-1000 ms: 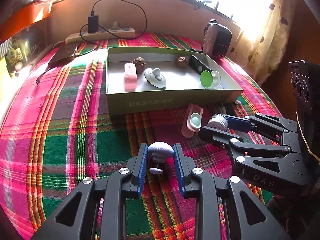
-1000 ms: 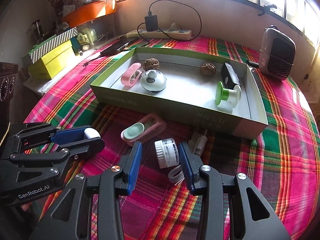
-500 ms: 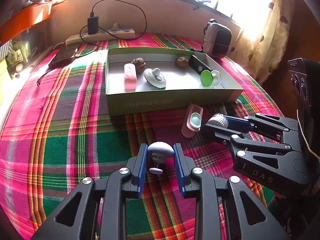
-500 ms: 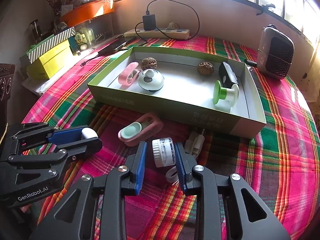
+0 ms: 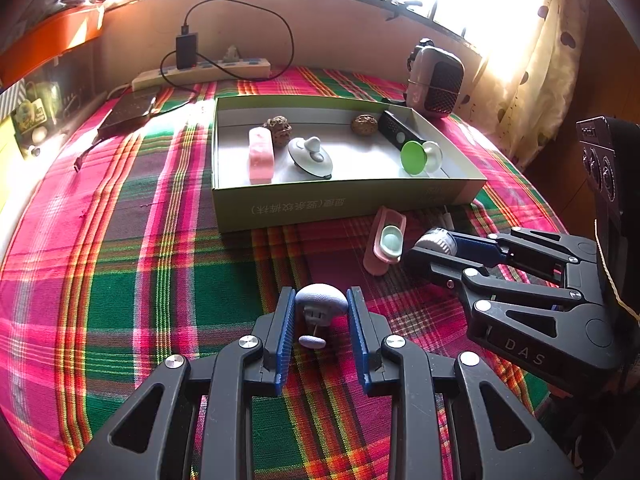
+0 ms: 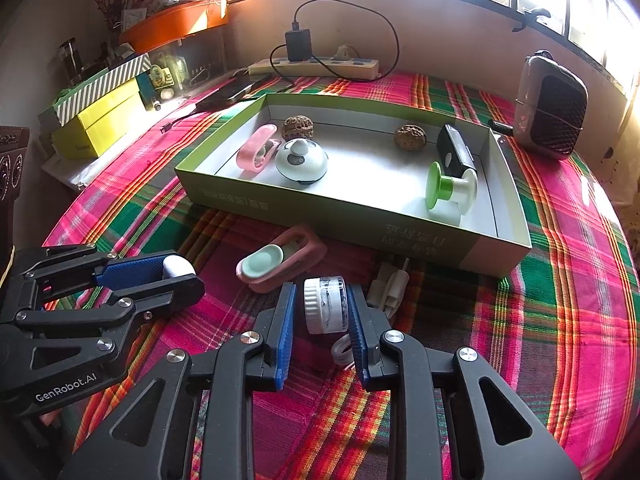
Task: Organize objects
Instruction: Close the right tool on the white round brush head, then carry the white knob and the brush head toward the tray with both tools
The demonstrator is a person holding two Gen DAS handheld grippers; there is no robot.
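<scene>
My left gripper is shut on a small grey mushroom-shaped object and holds it just above the plaid cloth. It shows from the side in the right wrist view. My right gripper is shut on a small white ribbed-lid jar, also seen in the left wrist view. A pink holder with a pale green scoop lies on the cloth before the open green box. The box holds a pink clip, a white dome, two walnuts, a black device and a green-and-white knob.
A white cable and plug lie beside my right fingers. A small heater stands at the back right. A power strip with charger lies by the wall. Yellow and striped boxes sit at the left edge.
My right gripper has closed on the white jar and lifted it slightly. My left gripper still holds the grey mushroom object, barely moved.
</scene>
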